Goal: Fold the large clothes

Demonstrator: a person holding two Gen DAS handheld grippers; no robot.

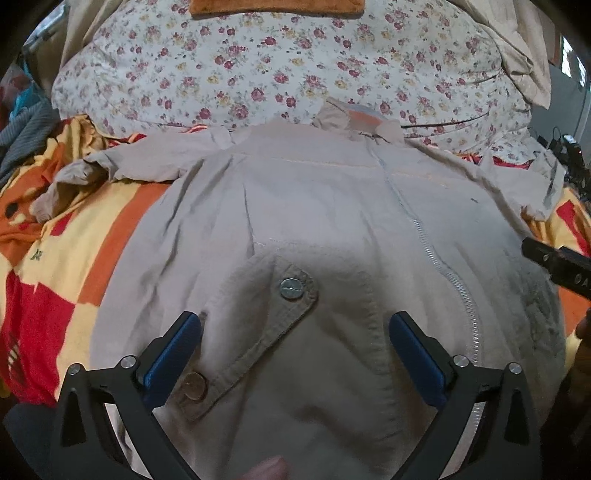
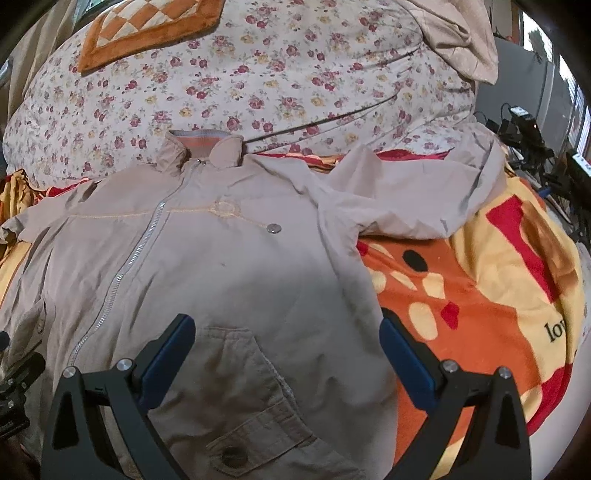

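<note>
A beige zip-up jacket (image 1: 314, 206) lies front-up and spread on the bed, collar at the far side, zipper closed. It also shows in the right wrist view (image 2: 229, 266). My left gripper (image 1: 295, 325) is open and empty, hovering over the jacket's lower left pocket flap with a metal snap (image 1: 291, 288). My right gripper (image 2: 287, 328) is open and empty over the lower right pocket (image 2: 243, 391), near the jacket's right side edge. The left sleeve (image 1: 92, 173) is bunched out to the left; the right sleeve (image 2: 417, 195) lies out to the right.
An orange, red and yellow blanket (image 2: 480, 295) covers the bed under the jacket. A floral quilt (image 1: 280, 62) is piled behind the collar with an orange checked cushion (image 2: 147, 26) on it. Cables and devices (image 2: 535, 140) sit at the far right.
</note>
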